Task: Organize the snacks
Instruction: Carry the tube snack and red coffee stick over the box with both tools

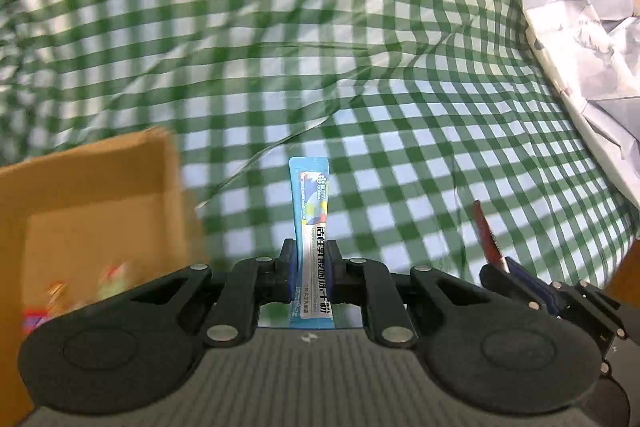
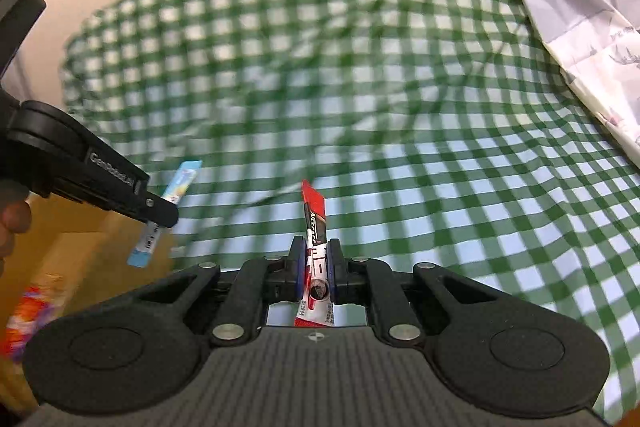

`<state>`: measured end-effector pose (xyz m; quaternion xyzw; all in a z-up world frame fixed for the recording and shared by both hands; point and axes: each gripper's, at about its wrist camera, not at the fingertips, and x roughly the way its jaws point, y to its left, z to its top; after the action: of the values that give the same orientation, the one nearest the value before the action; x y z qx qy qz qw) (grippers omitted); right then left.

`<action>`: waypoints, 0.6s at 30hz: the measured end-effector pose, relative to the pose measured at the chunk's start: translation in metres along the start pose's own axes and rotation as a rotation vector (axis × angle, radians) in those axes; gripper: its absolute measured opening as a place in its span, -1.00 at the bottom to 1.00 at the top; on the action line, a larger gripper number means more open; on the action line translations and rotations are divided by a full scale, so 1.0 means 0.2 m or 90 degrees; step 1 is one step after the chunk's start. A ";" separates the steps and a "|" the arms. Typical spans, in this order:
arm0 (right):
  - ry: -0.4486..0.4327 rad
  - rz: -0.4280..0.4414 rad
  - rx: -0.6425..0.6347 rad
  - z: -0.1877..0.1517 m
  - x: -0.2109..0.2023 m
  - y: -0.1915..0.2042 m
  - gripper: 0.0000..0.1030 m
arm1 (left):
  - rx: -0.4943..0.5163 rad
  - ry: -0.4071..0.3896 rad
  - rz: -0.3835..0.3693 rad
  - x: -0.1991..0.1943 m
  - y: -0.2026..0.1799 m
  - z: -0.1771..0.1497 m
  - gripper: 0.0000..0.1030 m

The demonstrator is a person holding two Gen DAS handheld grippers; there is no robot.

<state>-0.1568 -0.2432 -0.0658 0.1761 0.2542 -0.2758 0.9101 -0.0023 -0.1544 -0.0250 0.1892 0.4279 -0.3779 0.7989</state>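
Observation:
My left gripper (image 1: 311,259) is shut on a long blue stick sachet (image 1: 310,199), held upright above the green checked cloth (image 1: 400,87). My right gripper (image 2: 316,259) is shut on a red and white stick sachet (image 2: 314,211), also clear of the cloth. In the right wrist view the left gripper (image 2: 160,211) shows at the left with the blue sachet (image 2: 182,181) poking out both sides of its jaws. The right gripper (image 1: 504,263) appears at the lower right of the left wrist view with the red sachet (image 1: 486,235) standing up from it.
A brown cardboard box (image 1: 100,195) sits at the lower left with several colourful snack packets (image 1: 80,291) inside. The same box (image 2: 80,267) lies under the left gripper in the right wrist view. A crumpled white printed bag (image 1: 580,47) lies at the right edge.

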 end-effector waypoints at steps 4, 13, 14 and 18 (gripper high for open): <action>0.014 0.042 0.002 -0.06 -0.24 0.21 -0.79 | -0.012 -0.010 0.038 -0.29 0.15 -0.20 -0.71; 0.073 0.167 -0.030 -0.21 -0.61 0.72 -0.78 | -0.076 -0.016 0.134 -0.75 0.53 -0.70 -0.71; 0.079 0.178 -0.037 -0.23 -0.63 0.78 -0.78 | -0.082 -0.016 0.142 -0.78 0.56 -0.74 -0.71; 0.084 0.200 -0.087 -0.29 -0.73 0.98 -0.78 | -0.102 -0.024 0.166 -0.91 0.66 -0.93 -0.71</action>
<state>-0.1683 -0.0023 0.0045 0.1689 0.3007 -0.0998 0.9333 -0.0645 0.1278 0.0183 0.1717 0.4134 -0.2387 0.8617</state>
